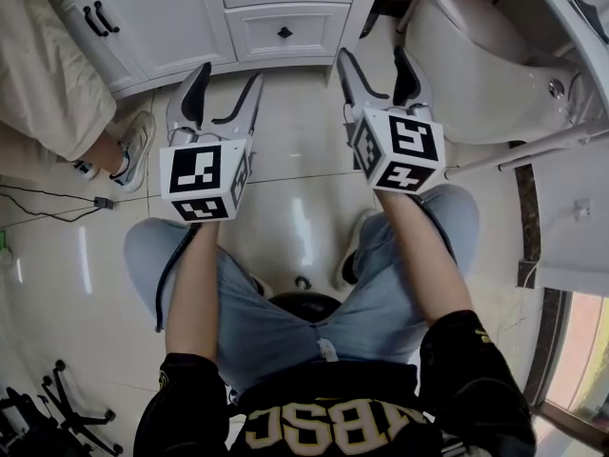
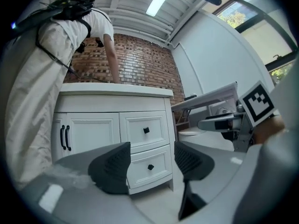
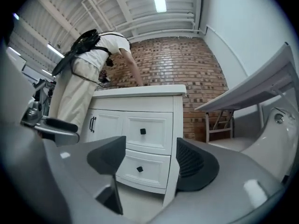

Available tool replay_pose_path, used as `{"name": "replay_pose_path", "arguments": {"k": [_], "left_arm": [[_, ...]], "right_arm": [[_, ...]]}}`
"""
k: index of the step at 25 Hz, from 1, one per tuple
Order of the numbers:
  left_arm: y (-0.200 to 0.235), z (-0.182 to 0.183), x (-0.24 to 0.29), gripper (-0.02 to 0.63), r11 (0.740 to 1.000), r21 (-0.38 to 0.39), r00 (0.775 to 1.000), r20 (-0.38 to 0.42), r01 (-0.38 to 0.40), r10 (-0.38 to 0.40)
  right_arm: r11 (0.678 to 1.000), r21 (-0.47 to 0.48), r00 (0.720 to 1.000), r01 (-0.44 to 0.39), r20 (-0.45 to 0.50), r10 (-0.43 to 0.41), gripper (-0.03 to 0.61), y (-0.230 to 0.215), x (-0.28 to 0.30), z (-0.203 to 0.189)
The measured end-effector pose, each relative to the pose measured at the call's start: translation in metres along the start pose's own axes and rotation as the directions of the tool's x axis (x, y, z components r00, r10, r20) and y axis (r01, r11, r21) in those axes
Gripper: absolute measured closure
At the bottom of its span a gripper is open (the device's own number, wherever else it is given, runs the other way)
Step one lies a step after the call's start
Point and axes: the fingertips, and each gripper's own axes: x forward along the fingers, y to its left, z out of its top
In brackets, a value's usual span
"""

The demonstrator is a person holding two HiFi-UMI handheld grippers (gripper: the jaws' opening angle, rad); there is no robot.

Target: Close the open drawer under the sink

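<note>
The white vanity point(image 1: 328, 41) has two drawers with black square knobs. The lower drawer point(image 1: 285, 32) point(image 2: 159, 158) point(image 3: 149, 164) and the upper drawer point(image 2: 145, 130) point(image 3: 142, 132) both sit flush with the cabinet front. My left gripper point(image 1: 228, 76) point(image 2: 153, 161) is open with nothing between its pads. It is held level and short of the cabinet. My right gripper point(image 1: 373, 55) point(image 3: 150, 160) is open and empty too, a little right of the drawers and apart from them.
A person in beige trousers point(image 1: 43, 74) point(image 3: 81, 83) stands at the vanity's left, by the double doors point(image 1: 152, 17). A toilet point(image 1: 476, 55) is on the right, with a white rail point(image 1: 533, 150) beside it. Cables point(image 1: 48, 198) lie on the tiled floor.
</note>
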Motion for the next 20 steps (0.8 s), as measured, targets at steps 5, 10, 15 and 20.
{"name": "replay_pose_path", "arguments": {"k": [5,10,15,20], "left_arm": [[0.010,-0.002,0.000,0.319,0.998,-0.017,0.999,0.009,-0.053,0.053],[0.019,0.001,0.003,0.319,0.996,-0.042,0.997,0.017,-0.078,0.078],[0.025,0.000,0.004,0.319,0.995,-0.038,0.996,0.017,-0.092,0.093],[0.026,0.001,0.005,0.319,0.995,-0.041,0.995,0.019,-0.095,0.095]], "right_arm": [[1.000,-0.006,1.000,-0.011,-0.015,0.011,0.246,0.010,0.005,-0.009],[0.995,-0.076,0.997,-0.068,-0.030,0.066,0.278,0.033,0.010,-0.014],[0.994,-0.073,0.996,-0.086,-0.015,0.085,0.276,0.040,0.013,-0.014],[0.993,-0.057,0.994,-0.107,-0.038,0.105,0.273,0.048,0.019,-0.020]]}}
